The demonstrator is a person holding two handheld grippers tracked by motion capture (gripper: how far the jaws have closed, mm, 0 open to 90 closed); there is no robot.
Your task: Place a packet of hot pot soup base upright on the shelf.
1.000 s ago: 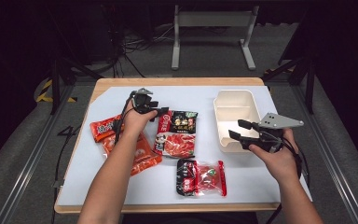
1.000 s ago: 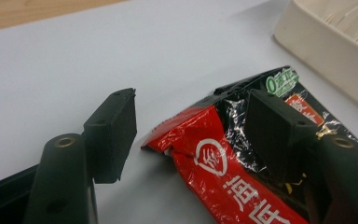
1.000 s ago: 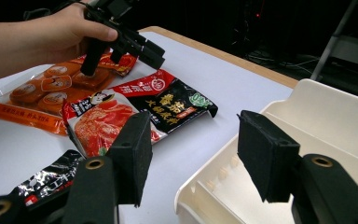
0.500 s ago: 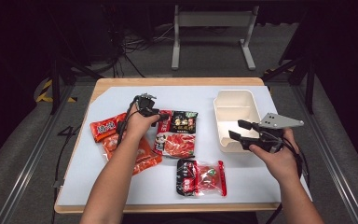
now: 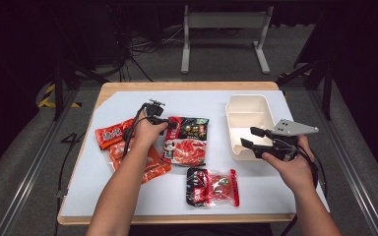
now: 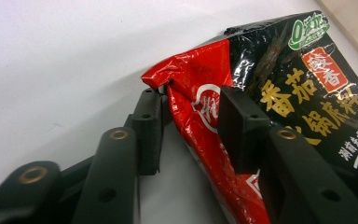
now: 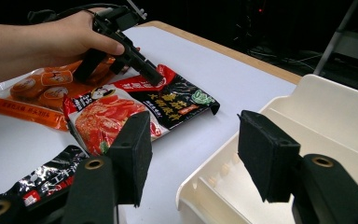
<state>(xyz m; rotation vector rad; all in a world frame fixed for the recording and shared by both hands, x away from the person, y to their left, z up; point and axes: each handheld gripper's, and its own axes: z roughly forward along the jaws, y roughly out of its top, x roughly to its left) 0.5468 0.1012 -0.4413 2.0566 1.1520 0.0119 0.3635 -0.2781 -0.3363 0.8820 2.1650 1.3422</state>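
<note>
Four packets on table: glossy black-and-red soup-base pouch mid-mat, just left of the cream plastic divided tray; two orange snack packets under the left forearm; a red-and-black packet nearer the front edge.
Left gripper: jaws have just been closing, the pouch's red top-left corner between them. Right pad lies on the pouch face, left pad sits at the crumpled edge; corner looks lifted off the mat. Clenched on the pouch, grip fresh.
Right gripper: jaws parted, nothing between them, poised over the tray's near rim.
Change: the left hand has crept right onto the pouch corner.
Meaning: grasp likely done; lift toward tray probably next.
Risk: thin corner hold, pouch may slip.
</note>
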